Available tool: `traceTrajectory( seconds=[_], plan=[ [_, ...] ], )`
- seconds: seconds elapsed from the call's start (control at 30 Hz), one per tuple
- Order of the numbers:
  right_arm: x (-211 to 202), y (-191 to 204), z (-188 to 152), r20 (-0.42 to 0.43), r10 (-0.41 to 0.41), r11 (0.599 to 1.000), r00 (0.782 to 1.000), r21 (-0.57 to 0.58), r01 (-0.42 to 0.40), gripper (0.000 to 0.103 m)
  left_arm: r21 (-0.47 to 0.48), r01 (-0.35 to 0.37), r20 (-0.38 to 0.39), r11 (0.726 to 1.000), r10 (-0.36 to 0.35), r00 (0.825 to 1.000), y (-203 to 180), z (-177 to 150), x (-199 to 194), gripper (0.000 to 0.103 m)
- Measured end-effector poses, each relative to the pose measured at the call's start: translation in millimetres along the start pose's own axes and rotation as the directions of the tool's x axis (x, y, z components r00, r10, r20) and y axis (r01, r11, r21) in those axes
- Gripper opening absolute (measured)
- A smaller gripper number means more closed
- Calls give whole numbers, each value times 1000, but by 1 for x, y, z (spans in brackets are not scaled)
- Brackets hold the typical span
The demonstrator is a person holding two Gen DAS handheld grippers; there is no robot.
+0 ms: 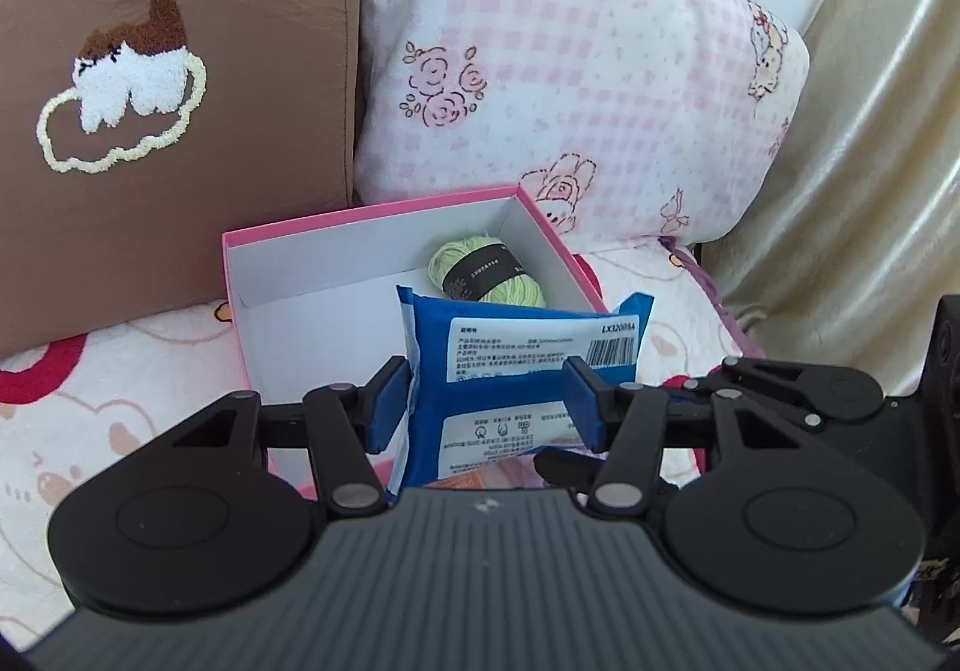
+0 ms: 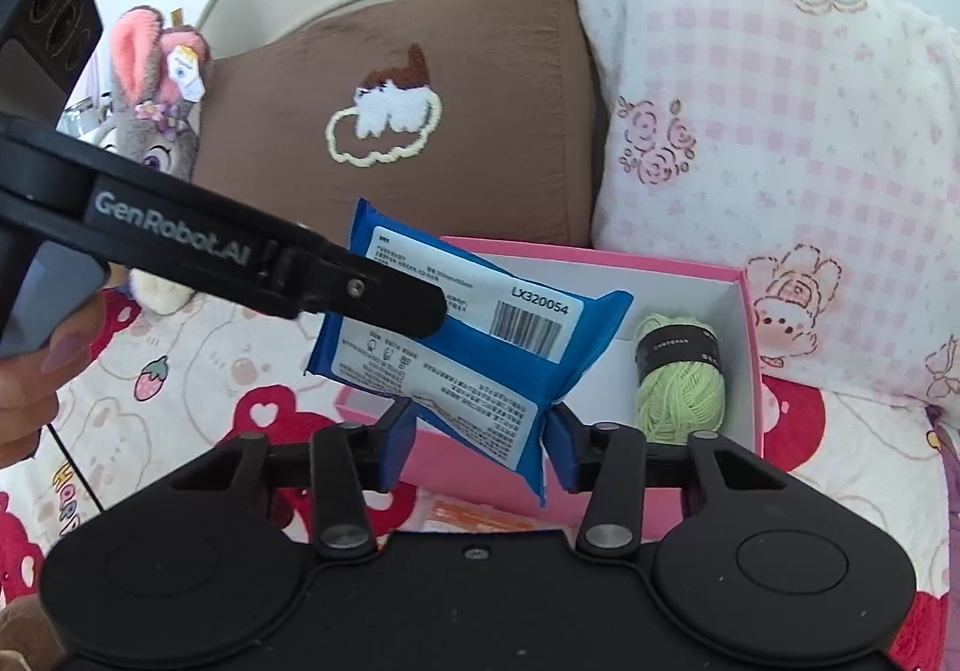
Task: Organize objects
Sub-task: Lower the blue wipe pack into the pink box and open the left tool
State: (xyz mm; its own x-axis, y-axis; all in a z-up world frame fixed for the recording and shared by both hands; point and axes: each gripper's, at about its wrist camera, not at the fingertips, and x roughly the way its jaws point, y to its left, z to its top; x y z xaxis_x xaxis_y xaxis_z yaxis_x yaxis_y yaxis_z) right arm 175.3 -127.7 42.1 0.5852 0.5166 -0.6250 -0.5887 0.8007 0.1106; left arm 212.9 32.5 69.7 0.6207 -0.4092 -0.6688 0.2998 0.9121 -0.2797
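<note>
Packet: a blue wet-wipe packet [image 1: 516, 371] hangs in the air above the near half of the pink box [image 1: 384, 212], label side up, its barcode end toward the box's right wall.
Left claw: the left gripper [image 1: 489, 401] is clamped across the packet's middle, a blue pad pressed into each long edge so that the film pinches in at the waist.
Right claw: the right gripper [image 2: 480, 440] has the packet's near lower end between its pads; the right pad touches the film, but whether the left pad presses it I cannot tell, so a true second grip is unsure.
Box: it sits on the bed's blanket [image 1: 120, 371] at the foot of the brown pillow [image 1: 180, 101] and the pink checked pillow [image 1: 570, 71], open-topped, with white inner walls.
Already inside: a ball of green yarn [image 1: 486, 275] lies in the far right corner; the left and middle floor is bare.
Doing it well: likely best to carry the packet clear of the near rim, then lower it flat onto the bare floor beside the yarn before letting go, the right claw releasing first if it does hold.
Risk: the soft packet may sag or catch on the near wall and tip the light box on the blanket.
Nearby: an orange item [image 2: 474, 518] shows below the packet, too hidden to name.
</note>
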Motion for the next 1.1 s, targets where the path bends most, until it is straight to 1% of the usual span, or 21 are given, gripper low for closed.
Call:
traceTrajectory(
  seconds=[0.03,0.13,0.23,0.3,0.5,0.6,0.67,0.77,0.83,0.9,0.97,1.1],
  plan=[
    [4,-3,1,-6,0,1000,1000,12,0,44,2,1,-6,1000,-1,1000,3,3,6,53],
    [16,-9,6,-10,-2,1000,1000,31,2,41,-13,-15,-19,1000,15,1000,11,8,23,53],
    [29,-13,14,-7,-21,999,1000,39,21,41,-40,-31,-32,999,30,999,21,11,43,53],
    [41,-19,19,-15,-16,998,1000,65,17,41,-76,-39,-42,996,35,998,30,13,58,53],
    [85,-37,28,-92,-18,992,996,119,29,41,-197,-33,-93,980,14,996,56,19,107,53],
    [106,-51,30,-131,-4,987,991,157,25,41,-209,-47,-124,977,21,992,60,21,128,53],
    [120,-57,30,-153,1,986,988,164,25,41,-212,-69,-144,975,39,989,61,21,141,53],
    [142,-58,29,-202,-20,990,979,135,48,41,-227,-84,-162,970,47,986,67,17,159,52],
    [154,-55,27,-221,-46,994,974,83,66,40,-264,-81,-170,961,36,985,74,16,169,52],
    [163,-55,26,-233,-61,996,971,43,73,40,-281,-80,-165,956,34,986,79,14,179,52],
    [171,-58,25,-254,-65,997,965,35,76,40,-278,-85,-164,957,40,986,80,13,186,51],
    [185,-59,25,-275,-112,994,955,-40,105,40,-229,-103,-220,968,51,974,75,16,202,50]
  ],
)
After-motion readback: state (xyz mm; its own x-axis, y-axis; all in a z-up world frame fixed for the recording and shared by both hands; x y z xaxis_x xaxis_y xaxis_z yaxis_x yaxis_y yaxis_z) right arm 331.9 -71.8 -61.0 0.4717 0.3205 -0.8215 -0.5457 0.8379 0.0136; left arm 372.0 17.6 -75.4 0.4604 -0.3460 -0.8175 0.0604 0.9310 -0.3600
